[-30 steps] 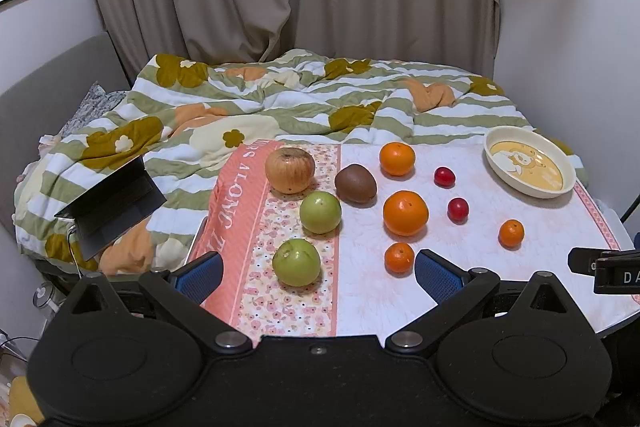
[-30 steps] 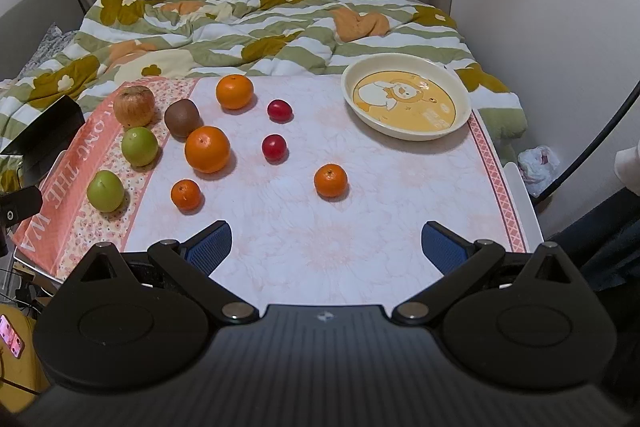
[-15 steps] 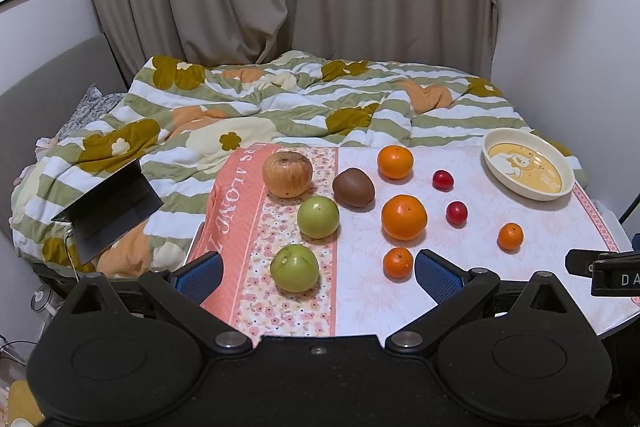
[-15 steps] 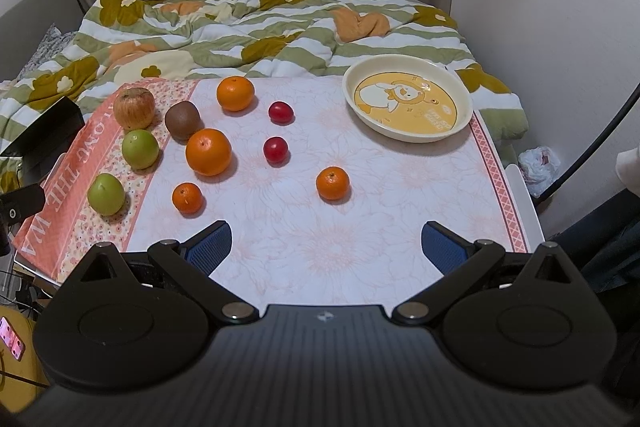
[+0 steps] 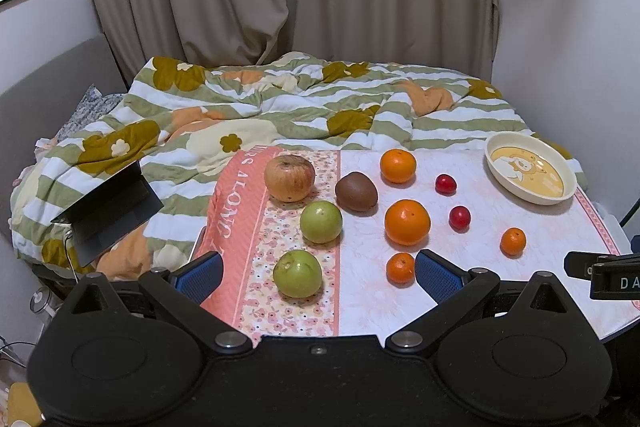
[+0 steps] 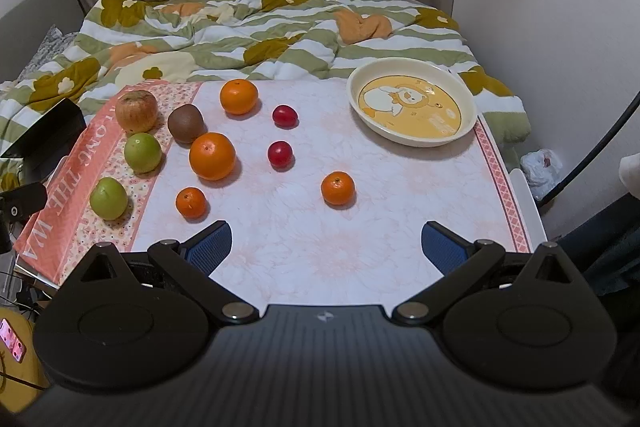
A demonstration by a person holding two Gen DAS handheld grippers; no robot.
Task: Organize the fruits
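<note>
So you've got both grippers parked at the near edge of the tabletop (image 6: 304, 251), which makes sense as a starting spot since every fruit is in view from there. Your left gripper (image 5: 318, 273) has its jaws spread wide with nothing between them, and the right gripper (image 6: 326, 243) is the same, wide open and empty.

Nothing's in the bowl (image 6: 412, 107) yet; it sits alone at the far right corner, well apart from the fruit. The fruit already looks loosely grouped, I'd guess by kind: the apple (image 5: 289, 178) and two green fruits (image 5: 321, 221) line up down the flowered strip on the left, with the kiwi (image 5: 356, 191) just beside them. The big oranges (image 5: 407, 222) sit mid-table, and the two small red fruits (image 6: 279, 153) are between them and the bowl.

The small orange (image 6: 338, 188) is the closest thing to your right gripper and has free space all round it, so that looks like the easy first grab. The nearest green fruit (image 5: 297, 273) sits right in front of your left gripper. Round stuff on cloth can roll, so close gently.
</note>
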